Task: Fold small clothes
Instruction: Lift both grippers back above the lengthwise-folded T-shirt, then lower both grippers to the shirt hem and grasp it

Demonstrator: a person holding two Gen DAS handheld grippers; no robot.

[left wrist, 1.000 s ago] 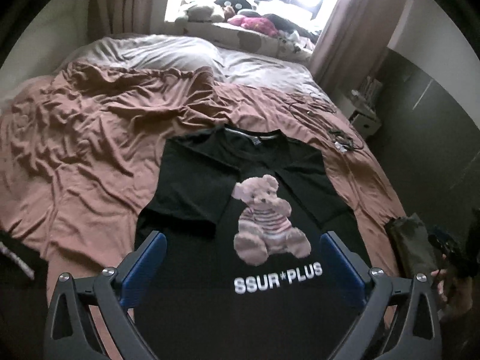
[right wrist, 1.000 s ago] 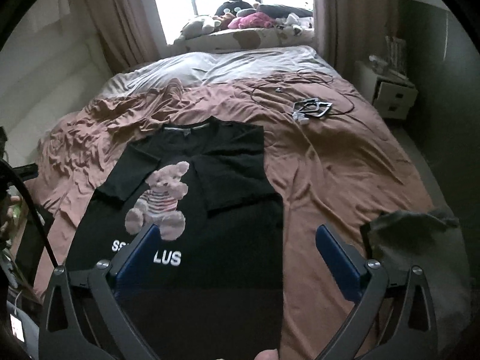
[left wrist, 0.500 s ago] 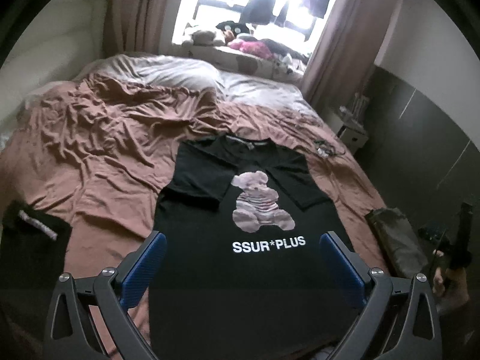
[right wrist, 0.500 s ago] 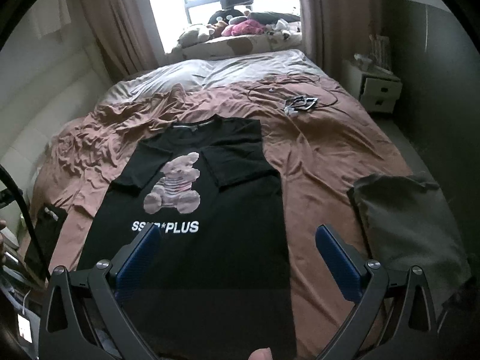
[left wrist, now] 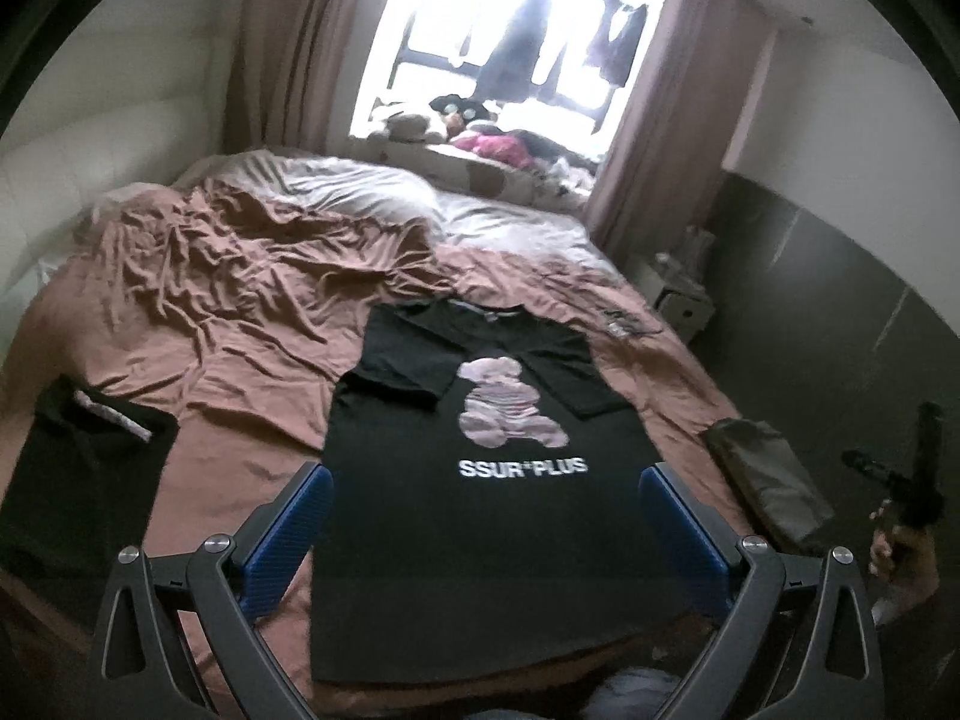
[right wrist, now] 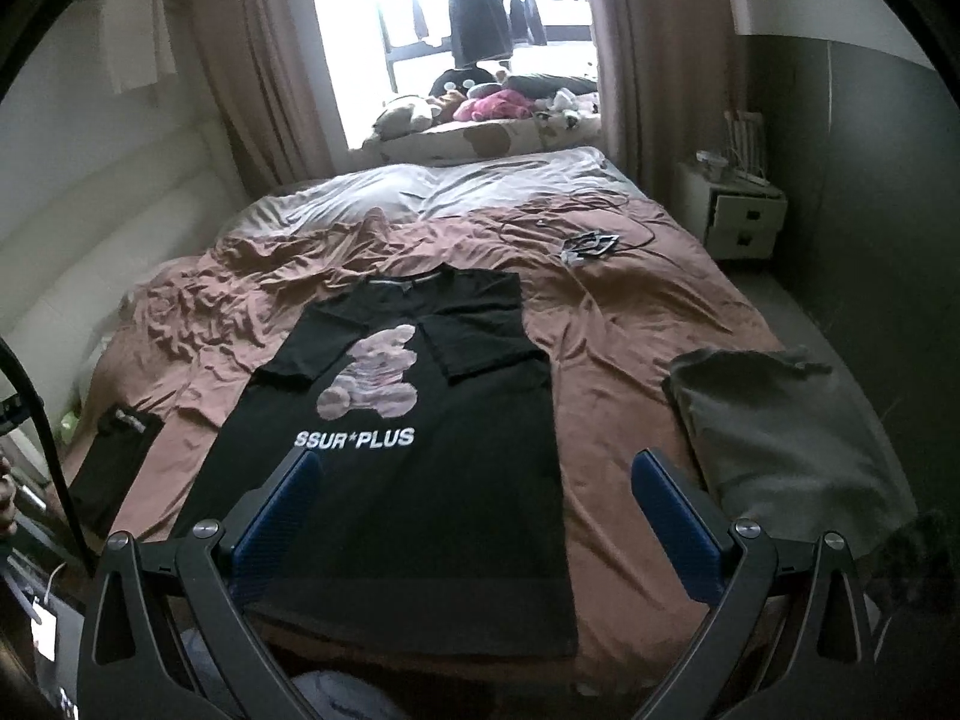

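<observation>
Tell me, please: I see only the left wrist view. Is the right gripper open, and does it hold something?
Observer: The right gripper is open, with nothing between its fingers. It points at the lower part of the black T-shirt.
Operator: What is the blurred dark thing on the sheet beyond the shirt, on the right?
Observer: A tangled cable, lying loose on the brown sheet, apart from the shirt.
Operator: And the grey thing at my right edge?
Observer: A folded olive-grey garment. It lies flat by the bed's right edge, and its far edge is rumpled.
</observation>
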